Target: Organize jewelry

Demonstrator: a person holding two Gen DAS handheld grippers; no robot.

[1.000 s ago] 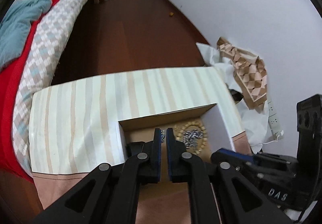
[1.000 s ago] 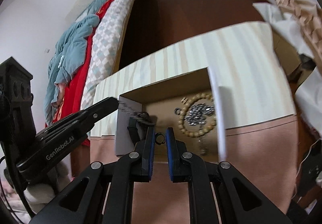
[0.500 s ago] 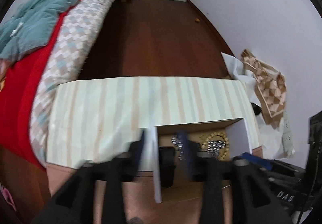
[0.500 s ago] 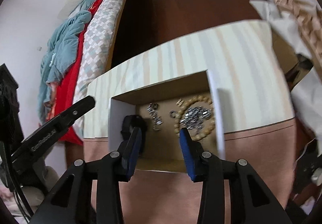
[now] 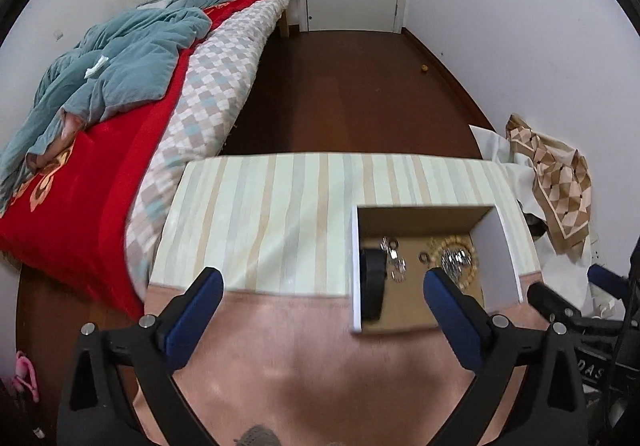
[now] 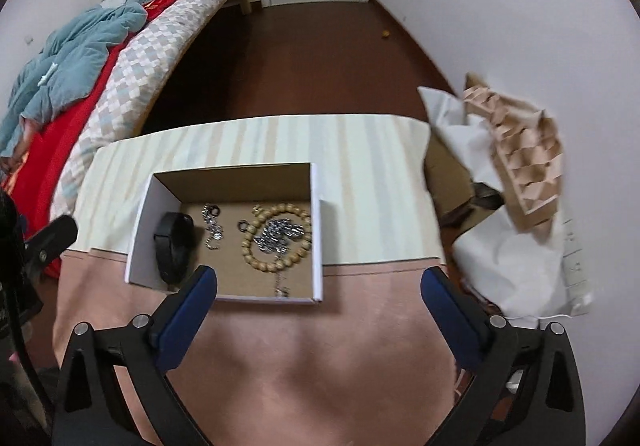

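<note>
We hold left gripper (image 5: 323,281) and right gripper (image 6: 319,280) jaws wide open, empty. Box (image 6: 317,230) with bead bracelet (image 6: 276,238), black band (image 6: 175,246) sits ahead of right jaws.

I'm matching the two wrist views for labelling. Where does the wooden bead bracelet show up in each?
Left wrist view: wooden bead bracelet lies right of centre, in the box's right half, beside the tool's right finger.
Right wrist view: it sits near centre, ringing a silver chain.
Shared landmark: the black band against the box's left wall.

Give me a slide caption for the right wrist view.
Open right gripper above a cardboard box holding beaded bracelet and black band.
</note>
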